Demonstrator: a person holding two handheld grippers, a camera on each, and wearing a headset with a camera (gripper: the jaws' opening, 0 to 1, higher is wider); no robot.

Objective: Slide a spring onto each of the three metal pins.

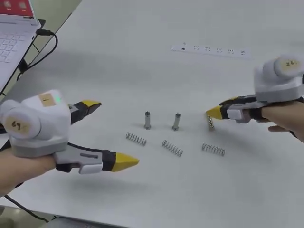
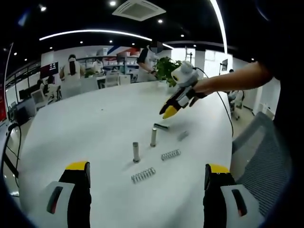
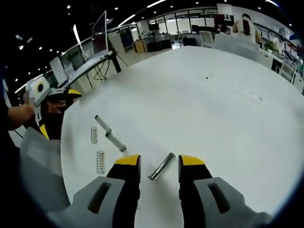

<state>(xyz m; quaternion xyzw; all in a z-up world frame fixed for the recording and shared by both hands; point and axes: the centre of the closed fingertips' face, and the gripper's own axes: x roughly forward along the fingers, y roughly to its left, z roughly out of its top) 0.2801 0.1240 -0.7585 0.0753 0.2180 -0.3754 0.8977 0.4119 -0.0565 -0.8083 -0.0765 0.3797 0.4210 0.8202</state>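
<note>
Two metal pins (image 1: 147,120) (image 1: 176,121) stand upright in the middle of the white table (image 1: 142,61). The third pin (image 1: 210,123) lies on its side by the tip of my right gripper (image 1: 213,114). In the right gripper view this lying pin (image 3: 161,166) sits between the parted jaws of my right gripper (image 3: 159,160), which do not clamp it. Three springs (image 1: 136,138) (image 1: 172,147) (image 1: 213,149) lie in a row in front of the pins. My left gripper (image 1: 109,133) hovers wide open to the left of the row, holding nothing.
A laptop (image 1: 12,38) with a black cable (image 1: 45,42) sits at the table's far left corner. A white power strip (image 1: 211,50) lies at the back. The table's near edge (image 1: 95,219) runs just below my left hand.
</note>
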